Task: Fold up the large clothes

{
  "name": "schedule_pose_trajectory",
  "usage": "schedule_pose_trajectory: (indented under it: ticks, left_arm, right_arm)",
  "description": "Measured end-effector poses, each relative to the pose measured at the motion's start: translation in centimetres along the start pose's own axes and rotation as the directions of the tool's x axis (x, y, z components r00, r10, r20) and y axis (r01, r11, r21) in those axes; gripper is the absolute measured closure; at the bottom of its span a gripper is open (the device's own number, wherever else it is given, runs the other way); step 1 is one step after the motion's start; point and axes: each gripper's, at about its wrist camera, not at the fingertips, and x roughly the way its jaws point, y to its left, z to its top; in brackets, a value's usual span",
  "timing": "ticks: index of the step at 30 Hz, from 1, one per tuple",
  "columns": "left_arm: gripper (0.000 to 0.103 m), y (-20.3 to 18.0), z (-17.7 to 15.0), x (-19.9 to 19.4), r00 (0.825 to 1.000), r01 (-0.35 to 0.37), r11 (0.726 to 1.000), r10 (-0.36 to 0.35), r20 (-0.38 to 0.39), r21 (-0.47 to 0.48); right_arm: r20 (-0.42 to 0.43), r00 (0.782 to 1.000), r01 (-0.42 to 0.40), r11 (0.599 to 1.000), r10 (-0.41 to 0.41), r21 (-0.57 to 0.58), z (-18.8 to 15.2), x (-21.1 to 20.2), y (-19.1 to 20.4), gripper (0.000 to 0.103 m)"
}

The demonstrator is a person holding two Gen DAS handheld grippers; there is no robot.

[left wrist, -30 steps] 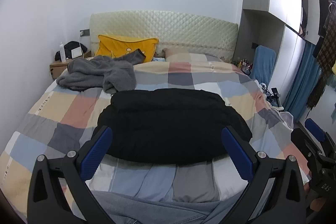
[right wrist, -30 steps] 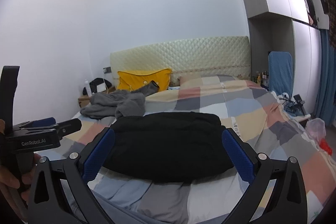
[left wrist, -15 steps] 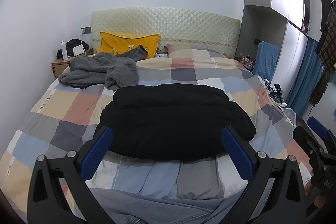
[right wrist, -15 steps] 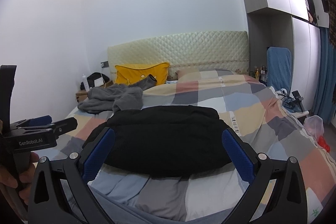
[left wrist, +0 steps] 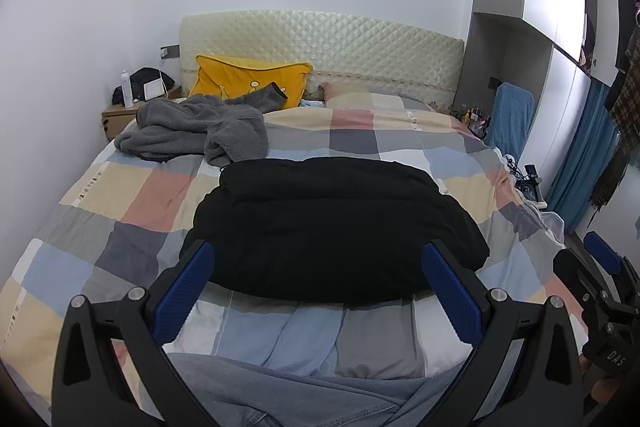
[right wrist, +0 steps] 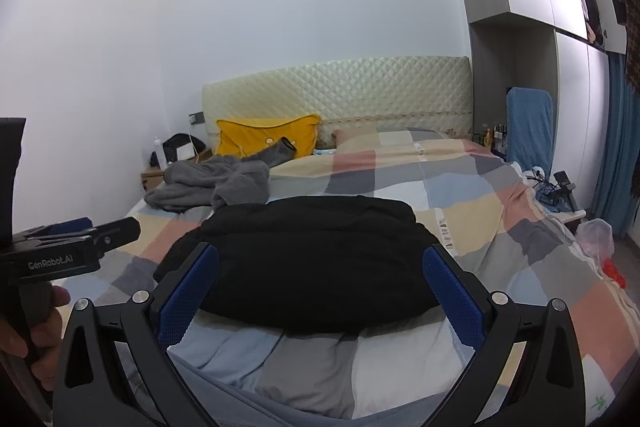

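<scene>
A black garment [left wrist: 332, 227] lies folded into a broad flat bundle on the checked bed cover [left wrist: 120, 195], near the foot of the bed; it also shows in the right wrist view [right wrist: 304, 259]. A grey fleece garment [left wrist: 192, 135] lies crumpled at the head end on the left, also seen in the right wrist view [right wrist: 212, 185]. My left gripper [left wrist: 318, 285] is open and empty, held above the near edge of the black garment. My right gripper [right wrist: 320, 287] is open and empty, also in front of the black garment. Neither touches cloth.
A yellow pillow [left wrist: 248, 83] leans on the quilted headboard [left wrist: 320, 47]. A wooden nightstand [left wrist: 120, 115] stands at the left of the bed. A blue chair [left wrist: 512, 123] and wardrobes [left wrist: 560, 67] stand at the right. Grey-blue denim [left wrist: 280, 391] fills the bottom edge.
Both grippers have moved slightly nearer the bed and tilted down a little, so the black garment sits lower and larger in view. Both stay open and empty.
</scene>
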Motion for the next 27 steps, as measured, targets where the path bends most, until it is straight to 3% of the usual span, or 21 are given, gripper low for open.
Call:
schedule_pose_trajectory:
  ticks: [27]
  left_arm:
    - [0.0,-0.08,0.05,0.34,1.0,-0.008,1.0,0.008,-0.019,0.003]
  right_arm:
    - [-0.015,1.0,-0.001,1.0,0.001,-0.004,-0.09,0.27,0.03,0.0]
